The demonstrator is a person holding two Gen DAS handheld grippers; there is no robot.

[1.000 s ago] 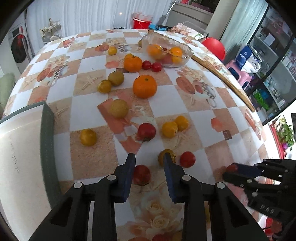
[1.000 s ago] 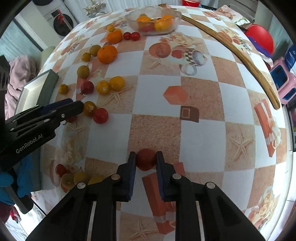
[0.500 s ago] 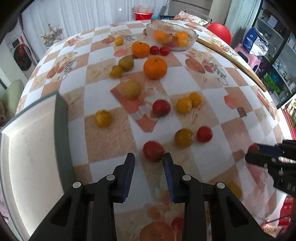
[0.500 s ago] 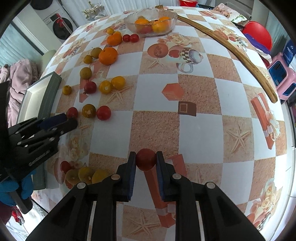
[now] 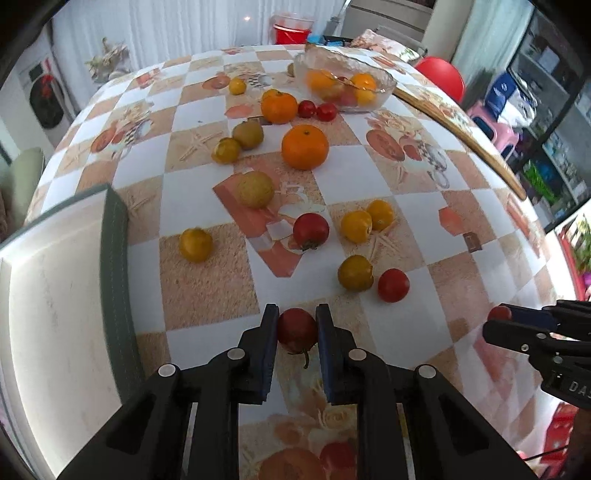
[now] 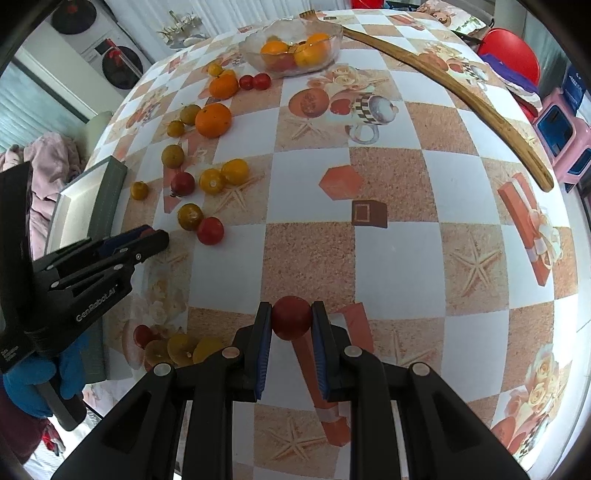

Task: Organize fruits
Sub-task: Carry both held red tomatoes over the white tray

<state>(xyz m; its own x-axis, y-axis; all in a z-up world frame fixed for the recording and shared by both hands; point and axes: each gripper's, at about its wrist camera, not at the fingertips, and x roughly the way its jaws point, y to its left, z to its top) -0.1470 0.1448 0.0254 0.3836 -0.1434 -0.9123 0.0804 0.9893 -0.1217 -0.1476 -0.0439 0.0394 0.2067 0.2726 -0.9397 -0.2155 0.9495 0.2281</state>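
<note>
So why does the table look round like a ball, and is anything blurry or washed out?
Both wrist views use a fisheye lens, so the flat table bulges and the corners go black. Left wrist view: the white tray is glary, the window washed out. Right wrist view: the fruit stays sharp, only the edges smear.

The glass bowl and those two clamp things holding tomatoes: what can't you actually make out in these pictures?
- Glass bowl: left wrist view shows oranges and something red inside; the full count is hidden, as fruits overlap behind the glassy rim.
- Red tomato in the left gripper: its sides are covered by the pads.
- Red tomato in the right gripper: its underside is hidden.
- White tray: cut off by the left wrist view's edge.
</note>
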